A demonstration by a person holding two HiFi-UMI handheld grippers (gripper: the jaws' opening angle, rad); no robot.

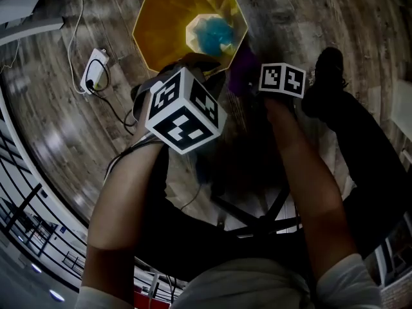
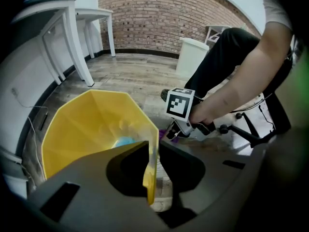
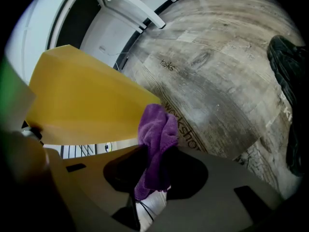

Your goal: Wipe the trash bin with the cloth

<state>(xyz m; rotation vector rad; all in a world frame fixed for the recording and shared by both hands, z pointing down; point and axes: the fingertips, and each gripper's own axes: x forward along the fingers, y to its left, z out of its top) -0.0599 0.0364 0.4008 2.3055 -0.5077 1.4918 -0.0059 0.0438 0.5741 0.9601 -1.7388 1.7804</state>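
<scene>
The yellow trash bin point(image 1: 164, 24) stands on the wood floor at the top of the head view, with something blue point(image 1: 215, 34) at its bottom. My left gripper point(image 2: 153, 146) is shut on the bin's near rim point(image 2: 150, 178), which runs between its jaws. My right gripper point(image 3: 157, 151) is shut on a purple cloth point(image 3: 157, 129) that bunches out past its jaws. The cloth point(image 1: 241, 69) hangs just right of the bin's outer wall point(image 3: 82, 105); whether it touches I cannot tell. In the left gripper view, the right gripper's marker cube point(image 2: 180, 103) sits beside the bin.
A white power adapter point(image 1: 95, 69) with cables lies on the floor left of the bin. The person's black shoe point(image 1: 328, 66) is at the right, a chair base point(image 1: 257, 221) below. White table legs point(image 2: 72, 37) and a white container point(image 2: 193, 54) stand farther off.
</scene>
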